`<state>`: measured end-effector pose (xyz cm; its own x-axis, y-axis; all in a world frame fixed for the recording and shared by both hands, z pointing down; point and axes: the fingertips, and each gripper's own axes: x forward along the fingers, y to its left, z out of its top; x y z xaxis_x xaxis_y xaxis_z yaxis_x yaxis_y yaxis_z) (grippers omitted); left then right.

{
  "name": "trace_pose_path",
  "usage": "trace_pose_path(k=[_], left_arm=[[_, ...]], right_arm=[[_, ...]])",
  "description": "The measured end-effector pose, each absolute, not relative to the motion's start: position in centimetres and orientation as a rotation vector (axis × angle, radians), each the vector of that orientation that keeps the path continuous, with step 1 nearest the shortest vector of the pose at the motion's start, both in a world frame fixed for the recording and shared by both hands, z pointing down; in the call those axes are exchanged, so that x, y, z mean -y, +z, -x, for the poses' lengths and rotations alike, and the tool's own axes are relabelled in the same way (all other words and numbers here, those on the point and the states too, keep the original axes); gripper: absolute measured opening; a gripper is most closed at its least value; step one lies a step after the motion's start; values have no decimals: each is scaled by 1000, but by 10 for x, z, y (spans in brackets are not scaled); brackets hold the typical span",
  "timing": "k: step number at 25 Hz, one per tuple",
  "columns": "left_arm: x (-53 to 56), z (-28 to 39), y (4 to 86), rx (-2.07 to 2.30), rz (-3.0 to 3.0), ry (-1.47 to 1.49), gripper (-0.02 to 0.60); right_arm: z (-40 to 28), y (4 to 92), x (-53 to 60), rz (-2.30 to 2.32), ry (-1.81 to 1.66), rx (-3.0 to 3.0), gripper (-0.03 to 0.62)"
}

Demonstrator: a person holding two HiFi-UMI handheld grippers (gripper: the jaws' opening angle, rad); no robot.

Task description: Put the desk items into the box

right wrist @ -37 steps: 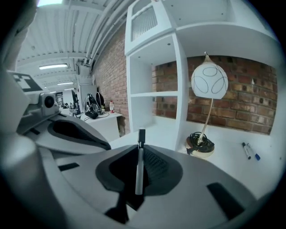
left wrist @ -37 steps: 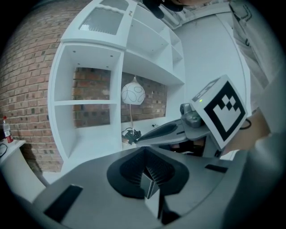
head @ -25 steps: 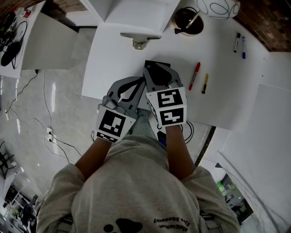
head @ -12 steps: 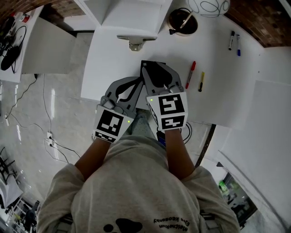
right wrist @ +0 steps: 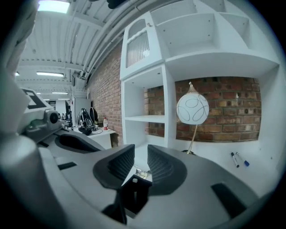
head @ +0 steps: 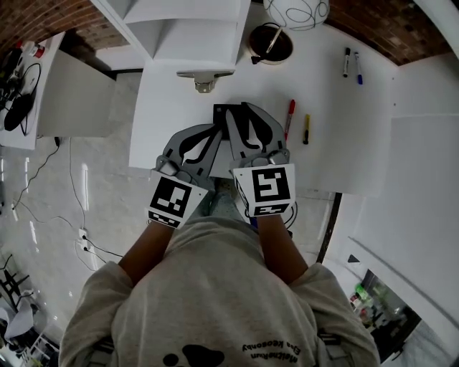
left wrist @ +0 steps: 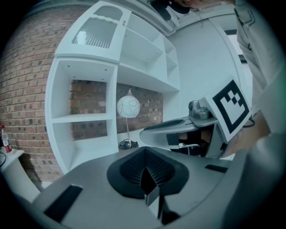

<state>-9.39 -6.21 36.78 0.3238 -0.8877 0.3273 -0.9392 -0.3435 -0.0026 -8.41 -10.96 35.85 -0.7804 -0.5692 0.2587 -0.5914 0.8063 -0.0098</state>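
A black box (head: pixel 224 115) sits at the tips of both grippers over the white desk (head: pixel 172 93). My left gripper (head: pixel 215 136) is shut on a thin dark edge (left wrist: pixel 153 199) of the box, its fingertips meeting (left wrist: pixel 146 172). My right gripper (head: pixel 242 109) has a black part of the box (right wrist: pixel 134 194) low between its jaws; they have just been closing and grip it, with a narrow gap left at the tips (right wrist: pixel 140 163). A red marker (head: pixel 290 118) and a yellow marker (head: pixel 307 129) lie to the right on the desk.
Two pens (head: pixel 351 64) lie at the far right of the desk. A lamp base with a cable (head: pixel 269 43) and its globe (right wrist: pixel 192 108) stand at the back, beside a white shelf unit (head: pixel 179 21). A metal clip (head: pixel 204 84) lies behind the box. The desk's left edge (head: pixel 136 136) is near.
Both grippers have risen off the desk, the right one more, and its nose has tipped upward. The black box has stayed at their tips.
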Motion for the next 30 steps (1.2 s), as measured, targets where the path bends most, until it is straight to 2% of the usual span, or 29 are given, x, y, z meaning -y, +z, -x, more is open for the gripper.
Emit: trace_pose_path(k=[14, 30], left_arm=[[66, 70, 307, 1645, -2583, 327, 6], [65, 6, 289, 1477, -2734, 316, 6]], right_arm=[[49, 294, 90, -1125, -12, 2779, 20], [-28, 270, 78, -1374, -85, 2672, 18]])
